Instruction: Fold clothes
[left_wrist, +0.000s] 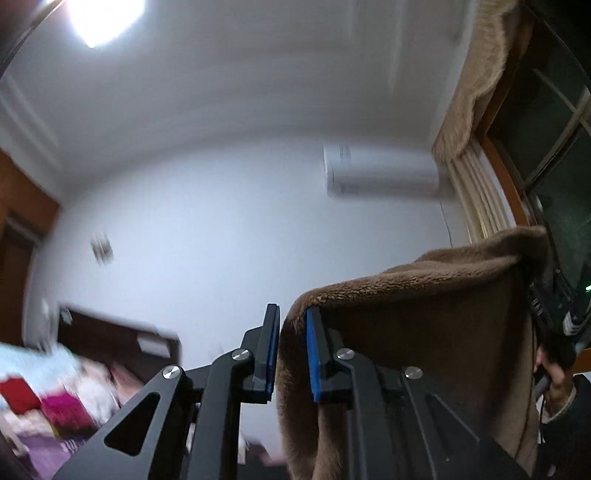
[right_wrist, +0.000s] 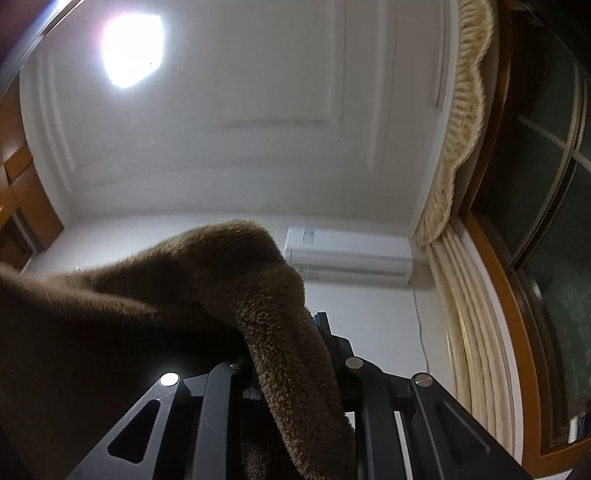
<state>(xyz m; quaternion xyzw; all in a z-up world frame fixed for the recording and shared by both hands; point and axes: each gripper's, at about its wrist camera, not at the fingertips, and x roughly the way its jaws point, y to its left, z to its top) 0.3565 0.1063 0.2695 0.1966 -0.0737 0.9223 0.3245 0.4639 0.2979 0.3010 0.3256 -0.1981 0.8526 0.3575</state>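
Observation:
A brown fleece garment (left_wrist: 424, 295) is held up in the air between both grippers, against the wall and ceiling. In the left wrist view my left gripper (left_wrist: 292, 317) is shut on one edge of it, and the pile is pinched between the blue pads (left_wrist: 314, 354). From there the cloth stretches right to the other handheld gripper, held by a person's hand (left_wrist: 556, 380). In the right wrist view the garment (right_wrist: 147, 295) drapes over my right gripper (right_wrist: 291, 332), which is shut on a thick fold. That fold hides its left finger.
A white air conditioner (right_wrist: 347, 254) hangs on the far wall beside beige curtains (right_wrist: 472, 314) and a wood-framed window (right_wrist: 546, 221). A bed with colourful clothes (left_wrist: 55, 398) lies low on the left, blurred. A ceiling light (right_wrist: 131, 51) glares overhead.

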